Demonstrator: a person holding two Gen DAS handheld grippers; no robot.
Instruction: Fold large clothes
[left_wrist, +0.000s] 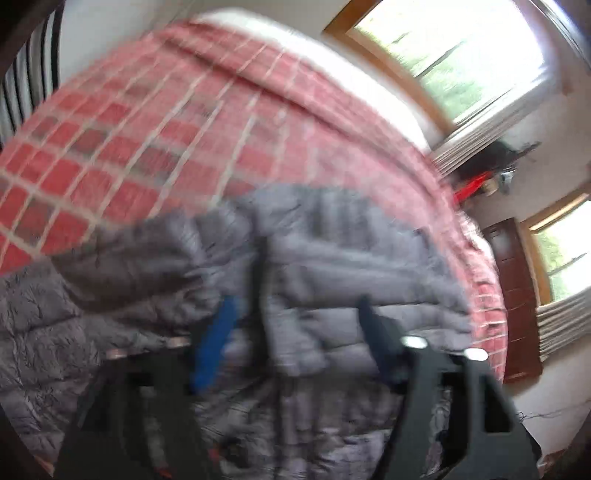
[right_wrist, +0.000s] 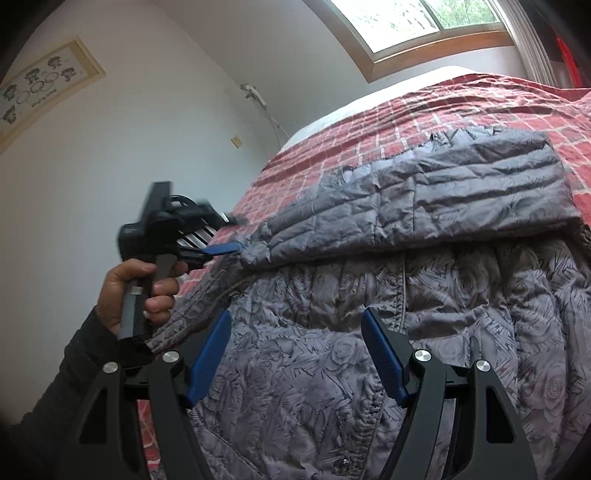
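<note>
A grey quilted jacket (right_wrist: 332, 369) with a rose pattern lies on the red checked bedspread (right_wrist: 369, 122). One sleeve (right_wrist: 443, 199) is folded across its upper part. My left gripper (right_wrist: 236, 234) is seen from the right wrist view at the sleeve's cuff end, fingers apart around the fabric edge; in its own blurred view (left_wrist: 295, 314) the blue fingers stand wide apart over the jacket (left_wrist: 332, 266). My right gripper (right_wrist: 295, 325) is open and empty, hovering over the jacket's body.
The bed's left edge runs near a white wall with a framed picture (right_wrist: 40, 88). Windows (right_wrist: 424, 22) stand behind the bed. A brown door (left_wrist: 517, 295) and radiators are at the right in the left wrist view.
</note>
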